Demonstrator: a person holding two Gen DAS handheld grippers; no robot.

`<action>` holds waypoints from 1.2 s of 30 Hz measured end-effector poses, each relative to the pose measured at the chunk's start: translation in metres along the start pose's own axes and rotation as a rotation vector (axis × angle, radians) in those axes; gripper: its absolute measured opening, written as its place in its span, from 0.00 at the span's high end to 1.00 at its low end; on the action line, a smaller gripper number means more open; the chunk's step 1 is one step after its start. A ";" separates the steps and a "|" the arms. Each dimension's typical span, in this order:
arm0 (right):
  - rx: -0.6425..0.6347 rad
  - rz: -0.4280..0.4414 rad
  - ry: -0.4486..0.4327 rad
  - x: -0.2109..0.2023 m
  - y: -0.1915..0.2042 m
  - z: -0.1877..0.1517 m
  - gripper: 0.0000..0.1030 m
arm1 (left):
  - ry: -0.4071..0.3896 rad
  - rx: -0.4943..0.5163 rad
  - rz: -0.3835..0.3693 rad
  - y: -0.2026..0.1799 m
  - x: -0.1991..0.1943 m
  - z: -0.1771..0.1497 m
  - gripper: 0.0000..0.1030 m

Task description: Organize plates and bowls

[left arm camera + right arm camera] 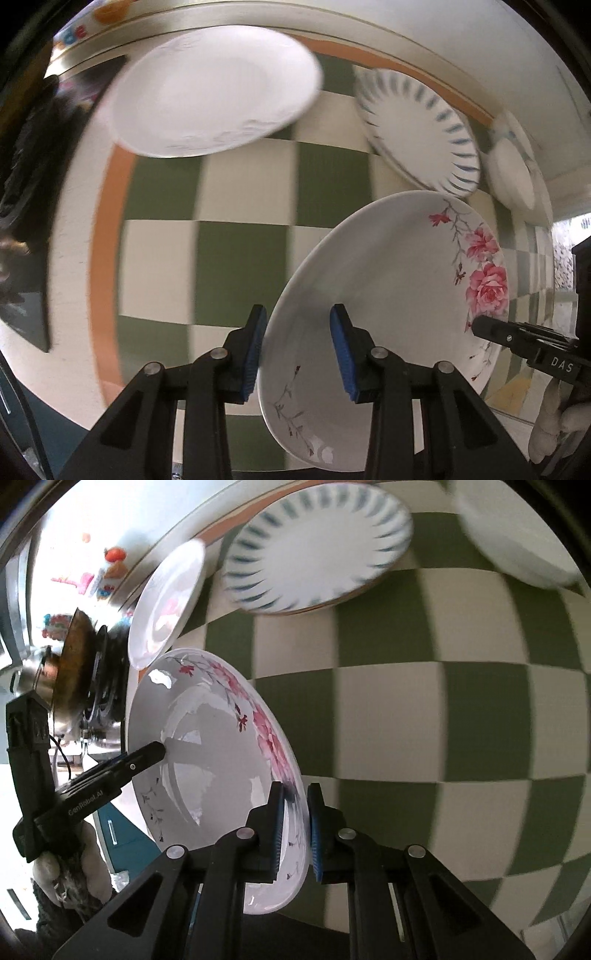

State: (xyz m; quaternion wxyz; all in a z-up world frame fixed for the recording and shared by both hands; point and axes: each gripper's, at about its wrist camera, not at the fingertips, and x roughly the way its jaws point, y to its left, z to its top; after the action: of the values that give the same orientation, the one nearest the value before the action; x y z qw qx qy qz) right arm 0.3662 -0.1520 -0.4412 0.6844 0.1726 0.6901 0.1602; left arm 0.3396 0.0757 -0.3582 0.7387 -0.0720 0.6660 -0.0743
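Observation:
A white plate with pink flowers (388, 288) is held tilted above the checkered table. My right gripper (296, 827) is shut on its rim; the plate (207, 746) fills the left of that view. My left gripper (298, 350) is open, its fingers straddling the plate's opposite rim with a gap on each side. The right gripper also shows in the left wrist view (476, 325) at the plate's flowered edge. A plain white plate (214, 92), a blue-striped plate (417, 133) and a small white plate (513, 173) lie on the table.
The table has a green and cream checkered cloth (243, 206) with an orange border (103, 236). A pan and dark cookware (74, 668) stand at the left beyond the table edge in the right wrist view. A teal cabinet (118, 834) is below.

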 end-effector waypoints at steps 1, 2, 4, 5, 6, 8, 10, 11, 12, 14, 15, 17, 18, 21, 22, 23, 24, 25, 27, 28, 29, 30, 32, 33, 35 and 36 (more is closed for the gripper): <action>0.005 -0.005 -0.004 -0.004 -0.007 -0.001 0.86 | 0.006 0.007 -0.002 -0.006 0.003 0.003 0.68; 0.014 -0.008 -0.011 -0.009 -0.013 -0.002 0.86 | 0.011 0.018 -0.001 -0.016 0.007 0.003 0.68; 0.026 -0.017 -0.014 -0.017 -0.029 -0.004 0.86 | 0.018 0.041 0.004 -0.037 0.017 0.009 0.68; 0.033 -0.018 -0.016 -0.020 -0.038 -0.005 0.86 | 0.022 0.050 0.007 -0.046 0.024 0.014 0.68; 0.045 -0.018 -0.021 -0.025 -0.049 -0.006 0.86 | 0.027 0.062 0.009 -0.054 0.027 0.014 0.68; 0.059 -0.019 -0.023 -0.028 -0.060 -0.006 0.86 | 0.035 0.078 0.014 -0.065 0.033 0.015 0.68; 0.071 -0.017 -0.026 -0.031 -0.074 -0.007 0.86 | 0.041 0.089 0.022 -0.079 0.040 0.019 0.68; 0.074 -0.018 -0.025 -0.030 -0.079 -0.006 0.86 | 0.045 0.094 0.027 -0.082 0.042 0.020 0.68; 0.078 -0.017 -0.025 -0.032 -0.085 -0.006 0.86 | 0.046 0.096 0.031 -0.084 0.043 0.020 0.68; 0.084 -0.014 -0.024 -0.031 -0.091 -0.005 0.86 | 0.049 0.101 0.038 -0.090 0.047 0.024 0.68; 0.085 -0.013 -0.024 -0.031 -0.095 -0.005 0.86 | 0.052 0.101 0.039 -0.092 0.048 0.025 0.68; 0.087 -0.009 -0.023 -0.031 -0.102 -0.003 0.86 | 0.055 0.099 0.042 -0.089 0.047 0.024 0.68; 0.087 -0.007 -0.022 -0.030 -0.102 -0.002 0.86 | 0.057 0.097 0.043 -0.088 0.047 0.024 0.68; 0.083 -0.006 -0.019 -0.028 -0.107 0.001 0.86 | 0.063 0.091 0.054 -0.087 0.049 0.023 0.68; 0.082 -0.005 -0.017 -0.027 -0.107 0.002 0.86 | 0.063 0.089 0.057 -0.087 0.050 0.024 0.68; 0.079 -0.006 -0.014 -0.026 -0.108 0.002 0.86 | 0.063 0.088 0.061 -0.090 0.053 0.026 0.68; 0.075 -0.007 -0.011 -0.025 -0.107 0.004 0.86 | 0.064 0.087 0.064 -0.091 0.054 0.027 0.68; 0.074 -0.007 -0.008 -0.023 -0.108 0.004 0.86 | 0.065 0.085 0.066 -0.093 0.056 0.028 0.68; 0.072 -0.008 0.001 -0.022 -0.111 0.005 0.86 | 0.067 0.077 0.070 -0.095 0.059 0.030 0.68; 0.072 -0.008 0.003 -0.021 -0.111 0.006 0.86 | 0.070 0.074 0.071 -0.097 0.062 0.031 0.68; 0.074 -0.009 0.003 -0.020 -0.111 0.007 0.86 | 0.072 0.071 0.071 -0.098 0.063 0.032 0.68; 0.071 -0.012 0.006 -0.019 -0.111 0.007 0.86 | 0.070 0.064 0.072 -0.104 0.069 0.035 0.68; 0.071 -0.008 0.016 -0.017 -0.112 0.009 0.86 | 0.059 0.038 0.052 -0.100 0.066 0.034 0.67; 0.076 -0.002 0.025 -0.016 -0.113 0.010 0.84 | 0.055 0.021 0.037 -0.097 0.063 0.033 0.67; 0.087 0.015 0.031 -0.020 -0.116 0.011 0.84 | 0.054 -0.015 0.017 -0.089 0.056 0.032 0.67; 0.095 0.024 0.024 -0.026 -0.118 0.012 0.84 | 0.051 -0.030 0.019 -0.086 0.051 0.032 0.67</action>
State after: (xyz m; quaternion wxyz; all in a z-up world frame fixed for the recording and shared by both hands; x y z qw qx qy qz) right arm 0.3757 -0.2687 -0.4716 0.6651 0.2110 0.7030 0.1374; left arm 0.3754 -0.0186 -0.3869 0.7209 -0.0748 0.6865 -0.0593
